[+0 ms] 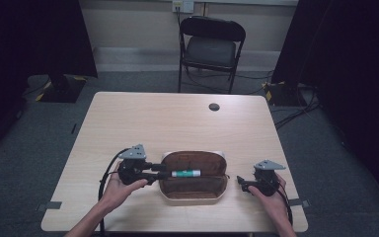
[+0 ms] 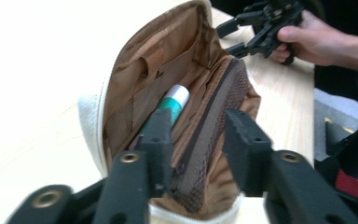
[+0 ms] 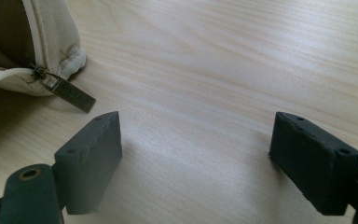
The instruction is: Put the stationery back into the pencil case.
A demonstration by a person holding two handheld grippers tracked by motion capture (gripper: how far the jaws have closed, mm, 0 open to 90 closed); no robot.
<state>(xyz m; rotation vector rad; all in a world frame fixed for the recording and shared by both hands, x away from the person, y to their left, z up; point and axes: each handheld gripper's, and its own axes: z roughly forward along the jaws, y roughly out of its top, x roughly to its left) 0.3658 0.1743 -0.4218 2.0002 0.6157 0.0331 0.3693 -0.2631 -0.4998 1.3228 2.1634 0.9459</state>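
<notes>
An open pouch, cream outside and brown inside, lies near the table's front edge. A green and white tube lies inside it along the back wall. My left gripper is at the pouch's left end, its jaws reaching over the rim. In the left gripper view it is open; the pouch's mesh pocket runs between the jaws, and the tube lies just beyond the left jaw. My right gripper stands open just right of the pouch, over bare wood, near the zipper pull.
The wooden table has a round cable hole near its back edge. A black folding chair stands behind the table. Cables lie on the floor at the right, and dark curtains hang on both sides.
</notes>
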